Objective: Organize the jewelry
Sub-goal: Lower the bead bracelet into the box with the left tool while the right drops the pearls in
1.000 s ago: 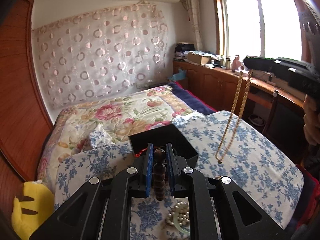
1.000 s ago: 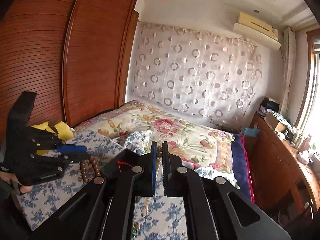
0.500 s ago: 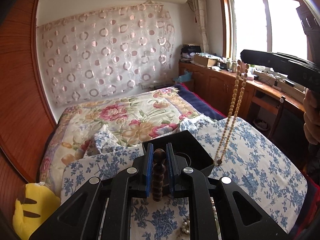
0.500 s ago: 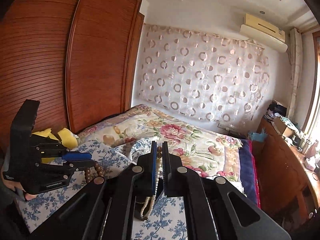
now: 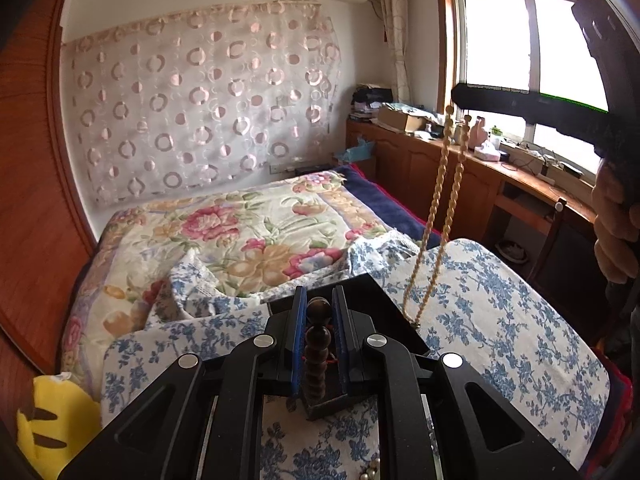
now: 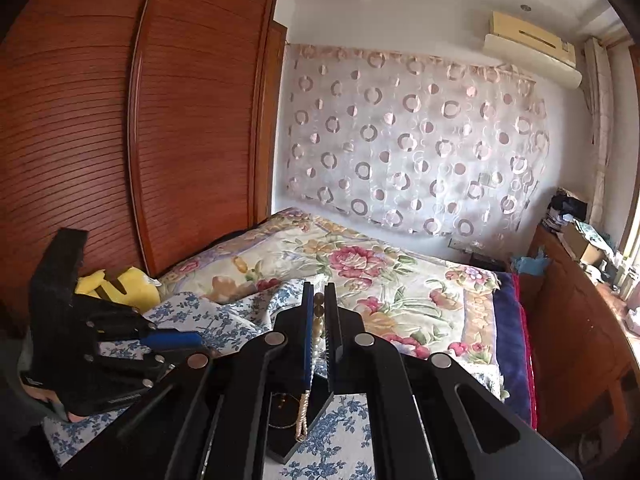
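My left gripper (image 5: 319, 312) is shut on a string of dark brown wooden beads (image 5: 316, 344) that hangs down between its blue pads, right above a black jewelry box (image 5: 384, 300) on the blue-flowered cloth. My right gripper (image 6: 319, 312) is shut on a long cream bead necklace (image 6: 303, 412); in the left wrist view the necklace (image 5: 436, 216) hangs from the right gripper (image 5: 460, 98) with its lower end at the box's right edge. The left gripper also shows in the right wrist view (image 6: 192, 338).
A small heap of pearl beads (image 5: 370, 472) lies on the flowered cloth (image 5: 500, 320) near me. A yellow plush toy (image 5: 52, 420) sits at the left. A flowered quilt (image 5: 248, 232) covers the bed behind; a wooden wardrobe (image 6: 120, 140) and desk (image 5: 520, 184) flank it.
Both grippers have moved forward and come over the black box. The cream necklace's lower end has swung from the cloth to the box's right edge. The pearl heap has slid toward the frame's bottom.
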A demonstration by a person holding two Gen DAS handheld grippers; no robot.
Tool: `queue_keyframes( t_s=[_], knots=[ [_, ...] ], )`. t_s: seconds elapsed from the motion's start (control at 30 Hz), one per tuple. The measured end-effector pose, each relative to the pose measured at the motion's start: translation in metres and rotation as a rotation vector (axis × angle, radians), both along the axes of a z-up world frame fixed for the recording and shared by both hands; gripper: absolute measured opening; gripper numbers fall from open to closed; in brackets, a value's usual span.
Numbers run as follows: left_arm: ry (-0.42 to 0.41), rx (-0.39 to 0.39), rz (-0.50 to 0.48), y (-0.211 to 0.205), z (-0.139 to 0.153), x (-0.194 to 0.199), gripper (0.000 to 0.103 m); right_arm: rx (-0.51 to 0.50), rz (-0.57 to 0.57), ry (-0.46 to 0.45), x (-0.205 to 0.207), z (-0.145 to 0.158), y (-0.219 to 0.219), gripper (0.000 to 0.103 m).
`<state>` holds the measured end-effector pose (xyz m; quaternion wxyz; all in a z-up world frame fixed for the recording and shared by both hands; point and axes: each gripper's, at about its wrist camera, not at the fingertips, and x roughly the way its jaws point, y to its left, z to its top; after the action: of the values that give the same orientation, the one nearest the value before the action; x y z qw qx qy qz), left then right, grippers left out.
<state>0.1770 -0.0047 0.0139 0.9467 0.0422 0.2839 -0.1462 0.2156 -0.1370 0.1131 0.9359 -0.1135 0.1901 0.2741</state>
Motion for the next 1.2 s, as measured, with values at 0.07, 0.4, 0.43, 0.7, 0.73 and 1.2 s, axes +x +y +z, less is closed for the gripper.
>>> queue_keyframes(
  t_s=[0.07,0.4,0.43,0.7,0.73,1.2],
  knots=[
    [0.013,-0.007,-0.004,0.000,-0.005,0.005,0.012,0.002,0.008,-0.005,0.001,0.001,0.001,0.006],
    [0.058,-0.021,-0.029,-0.008,-0.023,0.024,0.012,-0.001,0.034,-0.023,0.004,0.007,0.001,0.006],
    [0.065,-0.020,-0.029,-0.008,-0.026,0.026,0.012,-0.005,0.036,-0.012,0.006,0.003,0.002,0.006],
    [0.110,-0.016,-0.025,-0.007,-0.045,0.030,0.012,-0.050,0.044,0.111,0.022,-0.051,0.010,0.006],
    [0.109,-0.016,-0.024,-0.007,-0.045,0.028,0.012,-0.051,0.044,0.124,0.023,-0.056,0.012,0.006],
    [0.103,-0.045,0.008,0.013,-0.052,-0.027,0.021,-0.059,0.039,0.263,0.019,-0.118,0.021,0.007]
  ],
)
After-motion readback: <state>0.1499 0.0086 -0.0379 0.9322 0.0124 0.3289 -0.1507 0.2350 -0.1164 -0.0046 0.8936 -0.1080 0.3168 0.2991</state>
